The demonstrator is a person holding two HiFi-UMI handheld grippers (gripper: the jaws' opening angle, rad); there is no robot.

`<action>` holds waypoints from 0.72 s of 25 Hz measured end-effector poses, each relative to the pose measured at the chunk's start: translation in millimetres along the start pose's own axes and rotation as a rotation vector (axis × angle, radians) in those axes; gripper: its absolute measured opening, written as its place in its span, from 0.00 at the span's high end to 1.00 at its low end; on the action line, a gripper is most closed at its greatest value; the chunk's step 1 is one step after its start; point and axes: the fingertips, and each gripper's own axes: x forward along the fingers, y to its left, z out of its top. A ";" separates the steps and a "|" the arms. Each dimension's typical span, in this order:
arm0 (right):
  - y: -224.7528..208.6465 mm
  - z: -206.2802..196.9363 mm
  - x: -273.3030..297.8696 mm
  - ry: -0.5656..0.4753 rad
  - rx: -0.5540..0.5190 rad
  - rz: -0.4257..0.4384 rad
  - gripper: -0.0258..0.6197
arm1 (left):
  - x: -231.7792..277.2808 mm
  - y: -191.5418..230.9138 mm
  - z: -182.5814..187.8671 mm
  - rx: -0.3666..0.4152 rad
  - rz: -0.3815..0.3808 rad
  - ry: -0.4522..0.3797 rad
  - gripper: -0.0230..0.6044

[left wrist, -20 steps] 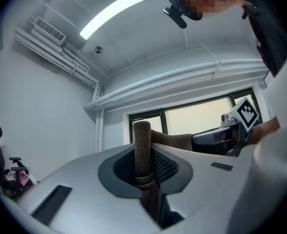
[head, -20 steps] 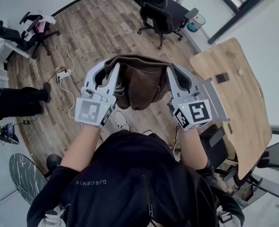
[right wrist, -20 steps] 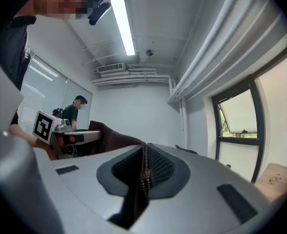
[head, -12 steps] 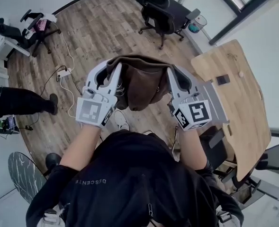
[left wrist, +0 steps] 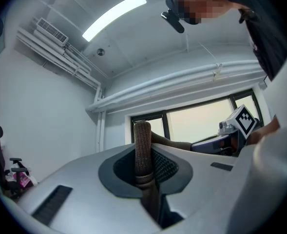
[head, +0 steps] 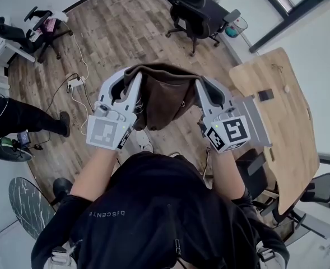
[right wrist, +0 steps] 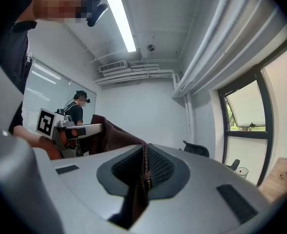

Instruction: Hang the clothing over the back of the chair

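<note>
A floor of wood planks [head: 103,32] is seen below. A light wooden table [head: 288,122] lies to the right of the right gripper [head: 200,84], and a black office chair [head: 195,13] stands well ahead of it and of the left gripper [head: 133,78]. The left gripper is closed on a thick, ribbed knit band of the brown clothing [head: 166,100], and the band is pinched upright between the dark, mesh-textured pads [left wrist: 165,167]. The right gripper is closed on a thin edge of the same clothing, where a line of small beaded teeth is visible. The clothing is stretched between the two grippers and draped below them in soft folds, well apart from the chair.
</note>
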 end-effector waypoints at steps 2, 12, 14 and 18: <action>2.5 0.3 5.9 -0.005 0.003 0.004 0.90 | -0.2 6.8 -1.1 0.010 0.010 0.007 0.88; 13.7 1.4 51.6 0.014 -0.002 0.022 0.91 | 2.7 51.1 -13.3 0.013 0.031 0.024 0.88; 16.0 1.5 59.3 0.020 -0.008 0.019 0.91 | 4.3 60.3 -16.3 0.004 0.029 0.023 0.88; 20.3 3.3 74.1 0.022 -0.017 -0.006 0.91 | 8.0 78.5 -20.0 -0.012 0.009 0.012 0.88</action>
